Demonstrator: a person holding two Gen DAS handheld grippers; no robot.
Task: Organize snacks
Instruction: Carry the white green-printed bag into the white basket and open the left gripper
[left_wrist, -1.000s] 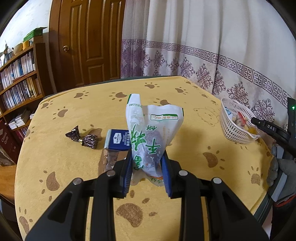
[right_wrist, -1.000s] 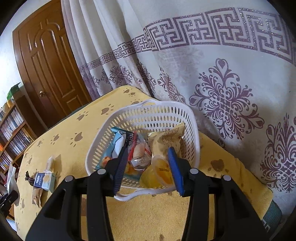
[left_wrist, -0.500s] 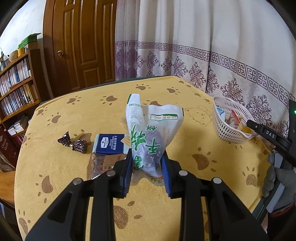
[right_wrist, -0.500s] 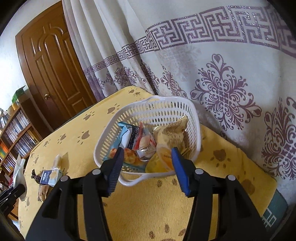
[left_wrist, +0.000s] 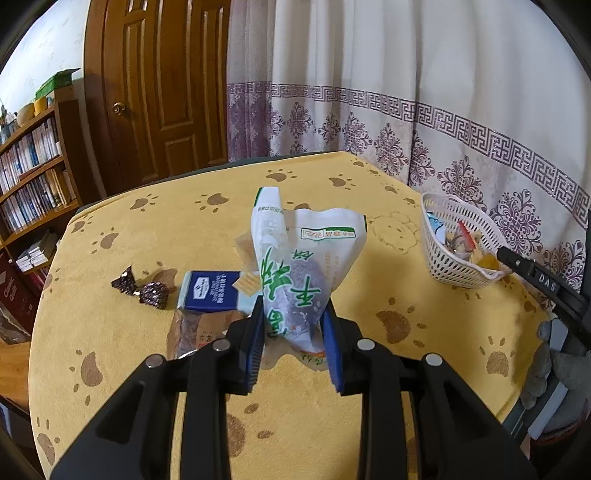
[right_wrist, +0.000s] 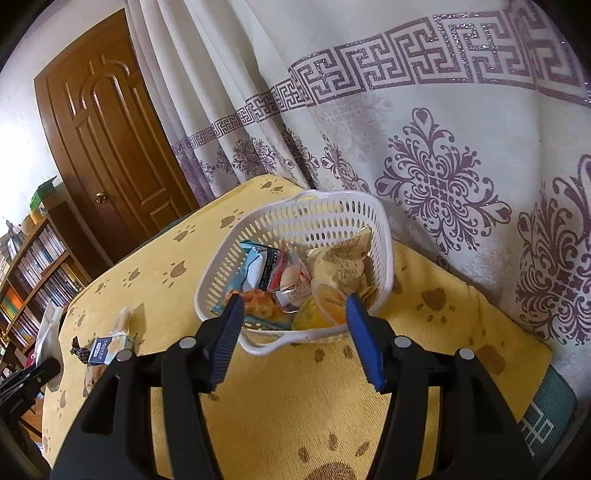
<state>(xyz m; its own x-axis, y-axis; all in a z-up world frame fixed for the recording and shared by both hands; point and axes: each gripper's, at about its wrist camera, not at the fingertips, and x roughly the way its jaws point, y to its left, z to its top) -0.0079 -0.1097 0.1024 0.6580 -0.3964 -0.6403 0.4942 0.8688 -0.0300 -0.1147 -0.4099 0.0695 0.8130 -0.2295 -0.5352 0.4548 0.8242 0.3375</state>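
My left gripper (left_wrist: 294, 325) is shut on a white snack bag with green print (left_wrist: 301, 269) and holds it upright above the yellow paw-print tablecloth (left_wrist: 155, 229). A white plastic basket (left_wrist: 456, 271) with several snacks stands at the right table edge; it also shows in the right wrist view (right_wrist: 317, 221). My right gripper (right_wrist: 295, 332) is open and empty, just in front of the basket's near rim. A blue packet (left_wrist: 212, 290), a brown packet (left_wrist: 194, 326) and a dark wrapped candy (left_wrist: 142, 288) lie on the table left of the held bag.
A patterned curtain (right_wrist: 424, 147) hangs right behind the basket. A wooden door (left_wrist: 159, 92) and a bookshelf (left_wrist: 29, 177) stand beyond the table's far left. The right gripper shows at the right edge of the left wrist view (left_wrist: 539, 282).
My left gripper has lifted and carried the bag toward the right, so the basket looks nearer. My right gripper has drawn back from the basket and its jaws have opened wider.
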